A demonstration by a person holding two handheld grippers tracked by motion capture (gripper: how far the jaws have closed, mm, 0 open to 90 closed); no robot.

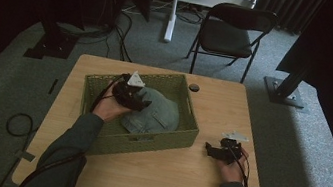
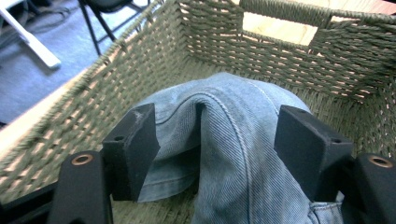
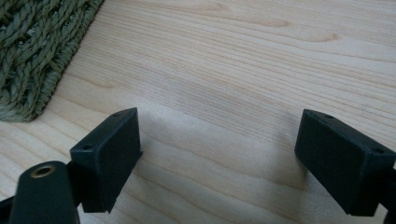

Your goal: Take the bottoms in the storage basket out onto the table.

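A folded piece of light-blue denim (image 1: pixel 156 114) lies inside a green woven basket (image 1: pixel 146 143) on the wooden table. My left gripper (image 1: pixel 140 102) hangs over the basket's middle, held by a hand in a dark sleeve. In the left gripper view its jaws (image 2: pixel 217 140) stand wide apart, open, with a raised fold of the denim (image 2: pixel 233 140) between them and the basket wall (image 2: pixel 289 60) behind. My right gripper (image 1: pixel 209 150) rests low over the table, right of the basket. Its jaws (image 3: pixel 219 158) are open with bare wood between them and a basket corner (image 3: pixel 32 56) at the left.
The table (image 1: pixel 167 174) has bare wood in front of and right of the basket. A small dark round object (image 1: pixel 194 87) sits near the table's far edge. A black folding chair (image 1: pixel 232 30) stands on the carpet beyond. Cables trail on the floor at the left (image 1: pixel 18 123).
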